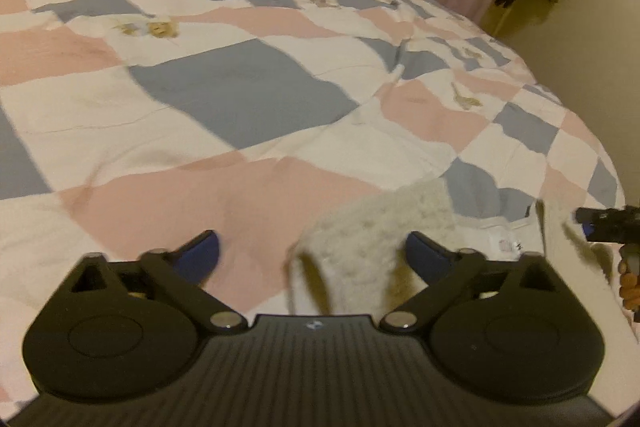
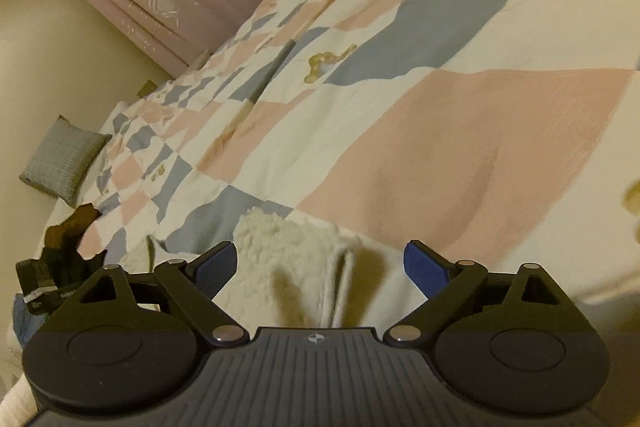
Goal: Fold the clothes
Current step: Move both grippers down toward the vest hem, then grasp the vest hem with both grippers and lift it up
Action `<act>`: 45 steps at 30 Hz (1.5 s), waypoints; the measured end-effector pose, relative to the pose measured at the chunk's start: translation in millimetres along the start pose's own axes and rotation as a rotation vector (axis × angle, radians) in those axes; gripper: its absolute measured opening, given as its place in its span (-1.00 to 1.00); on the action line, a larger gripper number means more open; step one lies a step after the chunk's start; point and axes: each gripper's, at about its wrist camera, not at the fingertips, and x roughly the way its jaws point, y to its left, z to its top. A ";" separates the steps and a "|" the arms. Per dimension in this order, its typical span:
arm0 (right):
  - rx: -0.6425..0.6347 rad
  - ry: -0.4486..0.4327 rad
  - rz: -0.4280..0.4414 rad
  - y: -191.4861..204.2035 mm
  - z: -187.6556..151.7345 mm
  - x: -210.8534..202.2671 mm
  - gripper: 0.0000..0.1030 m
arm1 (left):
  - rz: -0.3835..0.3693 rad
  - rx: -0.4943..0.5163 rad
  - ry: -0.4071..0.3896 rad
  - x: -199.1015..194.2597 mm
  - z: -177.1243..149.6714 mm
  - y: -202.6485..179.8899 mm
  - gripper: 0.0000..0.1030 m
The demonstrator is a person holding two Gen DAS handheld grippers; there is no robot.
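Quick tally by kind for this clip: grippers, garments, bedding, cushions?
Grippers: 2, left gripper and right gripper, both open
Garments: 1, white fleece garment
Bedding: 1, patchwork quilt
Cushions: 1, grey cushion
Total: 5

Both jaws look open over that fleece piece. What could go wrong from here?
1. Neither the left hand-held gripper nor the right hand-held gripper grips the white fleece garment; closing now may catch only fluff and slip.
2. The garment stands bunched, with an edge raised between the right fingers, so a fold may come out crooked.
3. A low closing could pinch the patchwork quilt too.
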 end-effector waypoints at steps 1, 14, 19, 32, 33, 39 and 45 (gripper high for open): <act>-0.008 0.001 0.001 1.8 -0.2 3.0 0.45 | -0.003 0.022 -0.010 -1.4 -0.5 -6.5 0.01; -0.303 -0.191 0.105 96.9 -56.8 -142.0 -0.77 | -0.091 0.344 -0.228 -201.0 -64.5 -77.4 -0.78; -0.492 -0.246 0.122 139.1 -164.9 -242.0 -0.74 | -0.074 0.483 -0.288 -293.9 -162.5 -109.5 -0.43; -0.964 -0.154 -0.475 193.9 -416.9 -279.3 0.28 | 0.363 1.078 -0.210 -308.8 -369.5 -197.8 0.17; -0.996 -0.176 -0.492 199.5 -414.9 -277.5 0.24 | 0.387 1.121 -0.216 -302.7 -366.0 -201.1 0.16; -1.288 -0.120 -0.594 209.2 -402.9 -226.2 0.07 | 0.503 1.555 -0.132 -242.0 -379.4 -194.2 -0.25; -1.541 -0.034 -0.631 197.0 -407.6 -177.9 0.08 | 0.513 1.803 -0.116 -215.2 -393.3 -178.5 -0.31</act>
